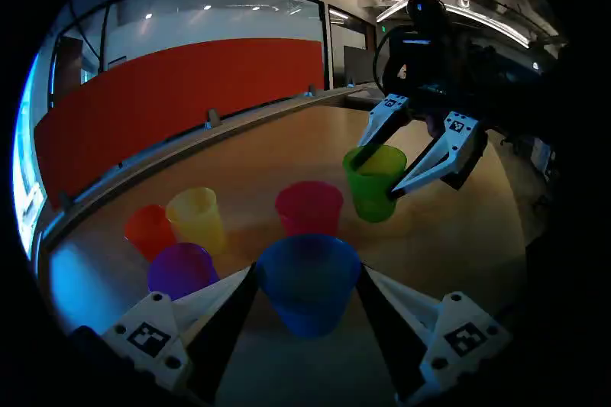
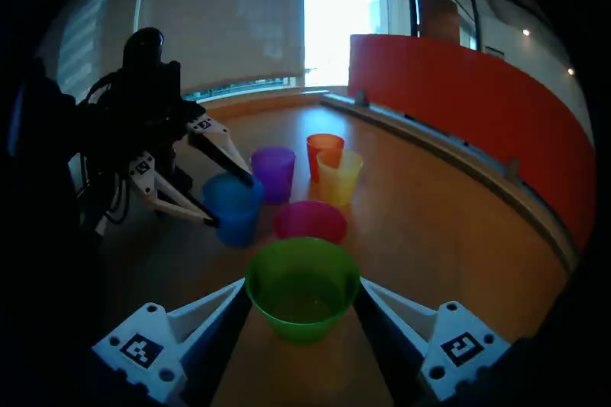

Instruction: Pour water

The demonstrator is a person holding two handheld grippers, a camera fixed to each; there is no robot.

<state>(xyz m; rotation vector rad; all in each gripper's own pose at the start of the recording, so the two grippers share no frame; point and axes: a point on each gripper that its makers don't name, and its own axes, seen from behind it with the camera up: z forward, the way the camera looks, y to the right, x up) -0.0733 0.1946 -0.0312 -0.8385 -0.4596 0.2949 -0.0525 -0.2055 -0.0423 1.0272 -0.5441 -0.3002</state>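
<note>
The left gripper [image 1: 308,273] has white plastic fingers [image 1: 221,315] with black inner faces and a square black-and-white marker on each. They are closed against the two sides of a blue cup [image 1: 309,304], just below its rim. The cup is smooth, translucent plastic, round and narrowing toward its base.

In the right gripper view, the right gripper [image 2: 302,285] is built the same way and clasps a green cup [image 2: 302,319] of the same shape, one finger on each side near the rim. That view looks down into the green cup's glossy inside. I cannot tell whether water lies there.

Beyond the blue cup a pink cup [image 1: 309,208] stands on the bench [image 1: 458,239], which is smooth, warm-toned wood. Off to one side a purple cup [image 1: 182,269], a yellow cup [image 1: 197,218] and an orange cup [image 1: 149,230] stand close together.

The left gripper view takes in the right gripper side-on with the green cup between its fingertips, a long red panel [image 1: 176,94] behind the bench, and ceiling strip lights [image 1: 489,21]. The right gripper view takes in the left gripper side-on at the blue cup, and a bright window [image 2: 340,14] with pale blinds.
</note>
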